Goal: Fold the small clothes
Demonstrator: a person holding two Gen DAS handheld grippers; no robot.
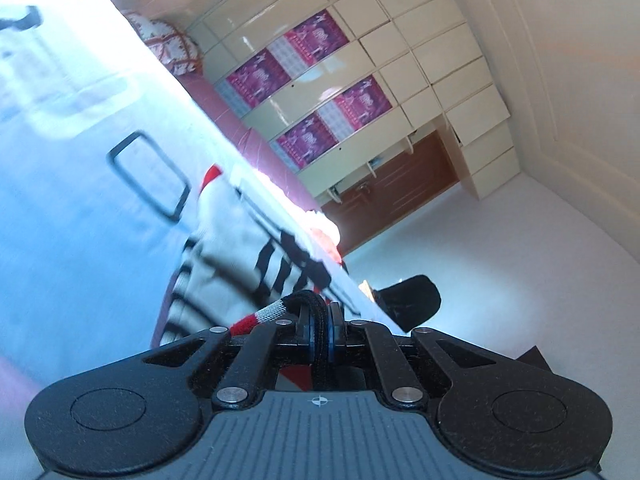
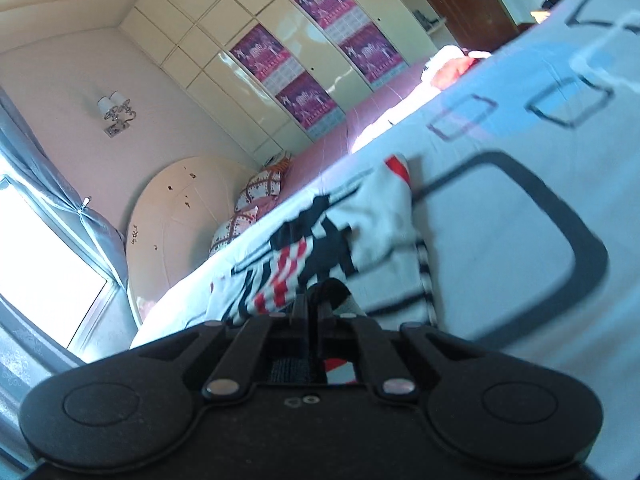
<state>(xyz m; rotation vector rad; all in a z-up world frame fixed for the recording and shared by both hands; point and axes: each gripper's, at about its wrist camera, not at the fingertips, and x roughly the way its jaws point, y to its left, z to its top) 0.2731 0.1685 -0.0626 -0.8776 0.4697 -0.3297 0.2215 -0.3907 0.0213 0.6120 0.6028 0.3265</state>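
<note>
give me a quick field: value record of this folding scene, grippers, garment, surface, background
left gripper: shut on the garment's dark edge
right gripper: shut on the garment's edge
garment: small white top with black stripes and red trim, held by both grippers, partly lying on the bedsheet
bedsheet: pale blue with dark rounded-rectangle outlines
wardrobe: cream doors with purple posters
pillows: patterned, at the far end of the bed
fold state: cannot tell, image blurred
</note>
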